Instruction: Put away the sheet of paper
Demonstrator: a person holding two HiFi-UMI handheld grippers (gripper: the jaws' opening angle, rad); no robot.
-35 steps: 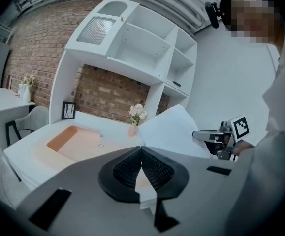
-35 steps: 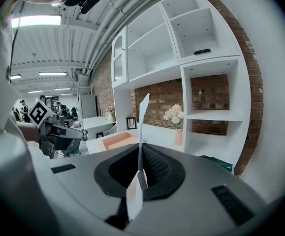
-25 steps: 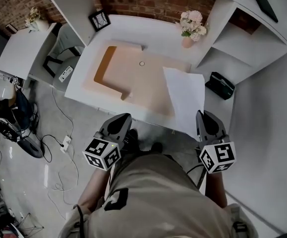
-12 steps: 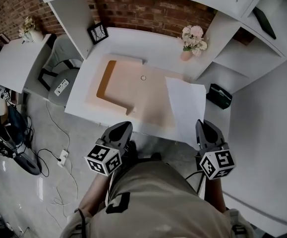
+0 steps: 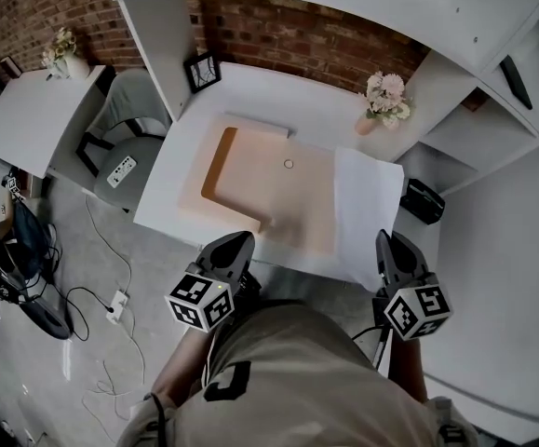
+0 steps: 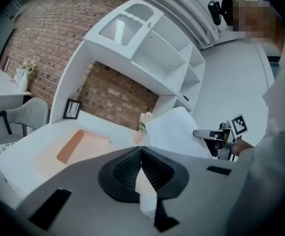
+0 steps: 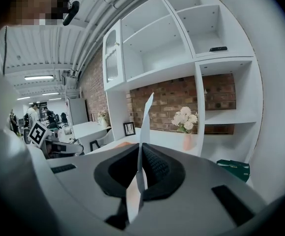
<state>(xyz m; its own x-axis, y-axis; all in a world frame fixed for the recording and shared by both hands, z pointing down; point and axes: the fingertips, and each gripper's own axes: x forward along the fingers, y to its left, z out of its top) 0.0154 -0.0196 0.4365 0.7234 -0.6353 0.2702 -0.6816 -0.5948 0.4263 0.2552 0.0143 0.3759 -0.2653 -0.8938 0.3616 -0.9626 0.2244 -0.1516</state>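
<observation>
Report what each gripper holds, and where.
Right gripper: shut on the sheet of paper, at its near edge. Left gripper: shut, holding nothing.

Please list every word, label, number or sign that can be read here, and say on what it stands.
No text can be read in any view.
The cubes on the left gripper and the right gripper bear square code patterns only, no letters.
The sheet of paper shows no print.
The dark green box has pale print, too small to read.
The framed picture is too blurred to read.
</observation>
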